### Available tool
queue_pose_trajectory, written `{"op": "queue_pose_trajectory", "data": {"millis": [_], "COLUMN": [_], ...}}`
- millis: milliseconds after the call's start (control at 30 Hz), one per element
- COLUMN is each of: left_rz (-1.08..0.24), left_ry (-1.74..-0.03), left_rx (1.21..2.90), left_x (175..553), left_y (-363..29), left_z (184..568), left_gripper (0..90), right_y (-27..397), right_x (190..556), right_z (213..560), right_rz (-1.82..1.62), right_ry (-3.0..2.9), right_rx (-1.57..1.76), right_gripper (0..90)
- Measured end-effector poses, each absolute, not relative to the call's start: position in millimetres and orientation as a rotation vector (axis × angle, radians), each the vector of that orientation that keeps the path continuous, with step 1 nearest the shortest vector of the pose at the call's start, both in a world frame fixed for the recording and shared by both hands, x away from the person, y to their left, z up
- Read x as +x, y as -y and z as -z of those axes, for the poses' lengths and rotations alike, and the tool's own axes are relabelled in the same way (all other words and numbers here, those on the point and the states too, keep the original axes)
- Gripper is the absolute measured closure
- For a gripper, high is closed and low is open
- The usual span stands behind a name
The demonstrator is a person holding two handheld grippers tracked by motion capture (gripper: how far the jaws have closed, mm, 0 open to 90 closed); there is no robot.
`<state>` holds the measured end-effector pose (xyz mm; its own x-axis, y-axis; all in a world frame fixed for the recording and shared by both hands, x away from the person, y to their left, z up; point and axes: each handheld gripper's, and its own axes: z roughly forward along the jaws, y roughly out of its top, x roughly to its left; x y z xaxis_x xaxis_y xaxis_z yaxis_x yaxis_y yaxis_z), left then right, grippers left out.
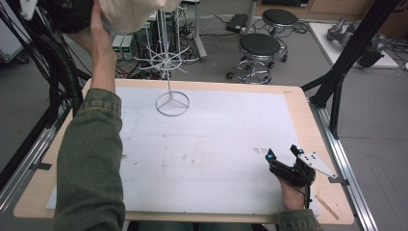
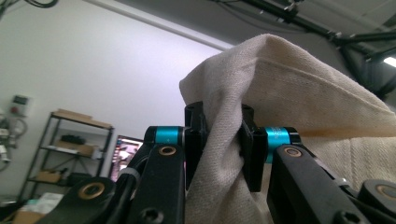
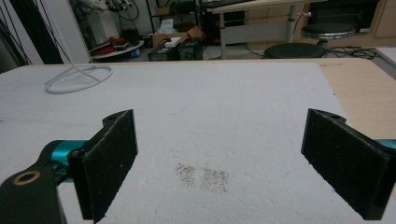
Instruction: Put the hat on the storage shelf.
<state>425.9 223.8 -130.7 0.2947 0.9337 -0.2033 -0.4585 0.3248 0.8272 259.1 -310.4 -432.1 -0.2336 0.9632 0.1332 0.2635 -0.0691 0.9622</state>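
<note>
Across the wooden table [image 1: 315, 139] in front of me lies a white mat [image 1: 211, 144], marked by a small dark speckled smudge [image 3: 201, 178] near my side. At the mat's far edge stands a white wire rack [image 1: 169, 72], with a ring base, a thin upright pole and a spoked wheel of wire arms partway up. Beyond the table I see two round black stools [image 1: 260, 45] on the grey floor among loose cables, a black frame post [image 1: 353, 45] slanting down at the right, and, off by a white wall, a metal shelf unit [image 2: 65, 149] holding boxes.
</note>
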Motion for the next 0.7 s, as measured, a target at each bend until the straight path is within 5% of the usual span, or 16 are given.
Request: {"op": "queue_pose_trajectory", "data": {"millis": [300, 700], "left_rz": [-1.024, -1.034], "left_ry": [-0.801, -0.826], "left_rx": [0.756, 0.786], "left_x": [419.7, 415.1], "left_y": [-223.7, -230.3], "left_z": [174.6, 188.0], "left_gripper": [75.0, 74.2], "right_y": [311.4, 309.6], "right_x": [255.9, 258.0], "right_z": [431.3, 431.2], "right_rz": [-1.338, -1.337], "right_ry": [-1.53, -1.535], "right_rx": [1.35, 1.343], "right_gripper": [9.7, 9.7]}}
